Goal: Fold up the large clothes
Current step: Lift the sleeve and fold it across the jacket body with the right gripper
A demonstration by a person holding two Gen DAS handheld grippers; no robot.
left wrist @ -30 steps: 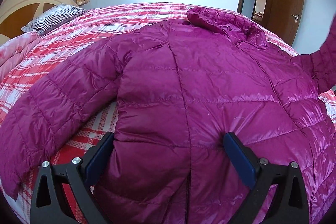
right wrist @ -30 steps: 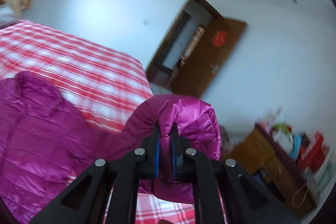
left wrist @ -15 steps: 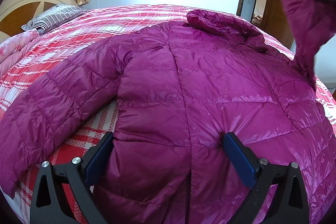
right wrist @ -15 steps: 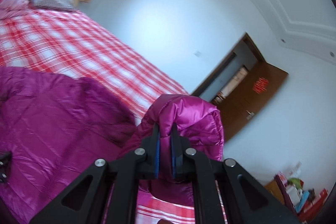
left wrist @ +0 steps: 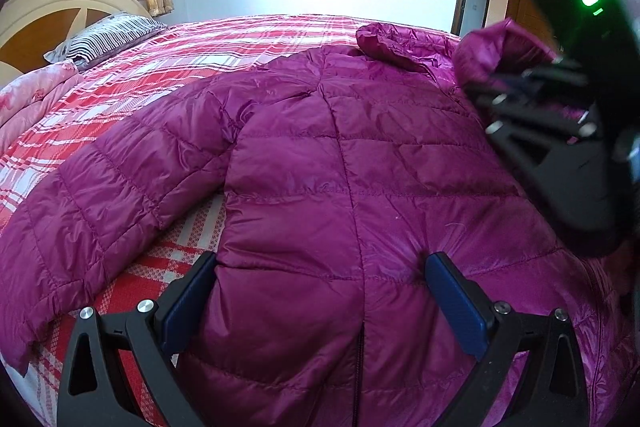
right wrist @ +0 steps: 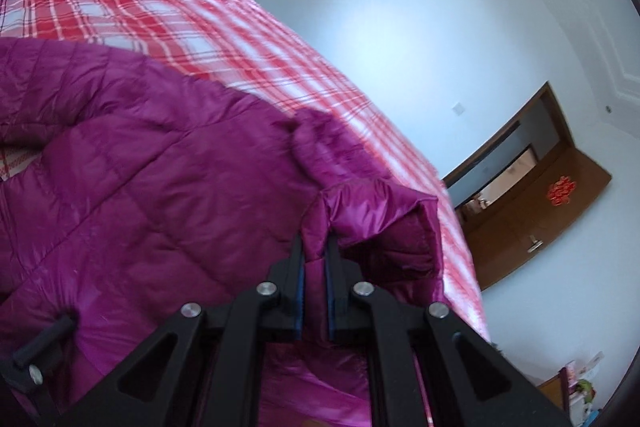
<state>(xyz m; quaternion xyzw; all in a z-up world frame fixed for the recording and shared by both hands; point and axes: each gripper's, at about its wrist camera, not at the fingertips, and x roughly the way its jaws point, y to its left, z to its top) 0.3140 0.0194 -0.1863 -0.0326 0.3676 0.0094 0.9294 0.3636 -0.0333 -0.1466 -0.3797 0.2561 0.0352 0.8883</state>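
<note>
A magenta quilted puffer jacket lies spread flat on the bed, hood at the far end, its left sleeve stretched out to the left. My left gripper is open and rests on the jacket's lower body, fingers pressing the fabric. My right gripper is shut on the cuff of the right sleeve and holds it above the jacket's body. In the left wrist view the right gripper with the sleeve end hangs over the jacket's right shoulder.
The bed has a red and white plaid cover. A striped pillow and pink quilt lie by the headboard. A wooden door stands beyond the bed's far side. Cluttered furniture is at the lower right.
My right gripper has carried the sleeve cuff in from the right, over the jacket's body and closer to the left gripper. The left gripper has stayed in place.
</note>
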